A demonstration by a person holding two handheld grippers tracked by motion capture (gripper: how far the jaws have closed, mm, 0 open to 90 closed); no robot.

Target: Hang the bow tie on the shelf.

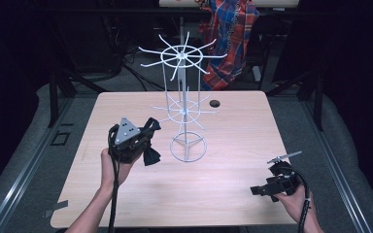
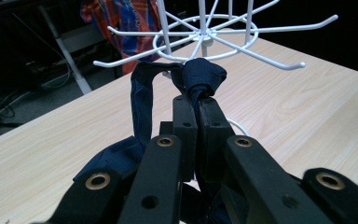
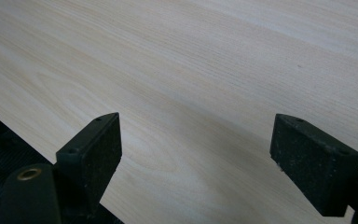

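A white wire rack [image 1: 184, 97] with two tiers of radiating hooks stands mid-table. Just left of its base my left gripper [image 1: 147, 138] is shut on a dark navy cloth strap [image 1: 151, 156], which hangs down from the jaws. In the left gripper view the jaws [image 2: 196, 100] pinch the strap just below its knot [image 2: 206, 74], with a loop of the strap [image 2: 142, 98] to the left, and the rack's lower hooks [image 2: 242, 49] are right behind it. My right gripper [image 1: 255, 190] rests open near the table's front right corner, with only bare wood between its pads [image 3: 98, 144].
The light wooden table [image 1: 233, 141] has a small round hole [image 1: 215, 103] behind the rack. A plaid cloth [image 1: 229, 34] hangs beyond the far edge. Dark floor and metal rails surround the table.
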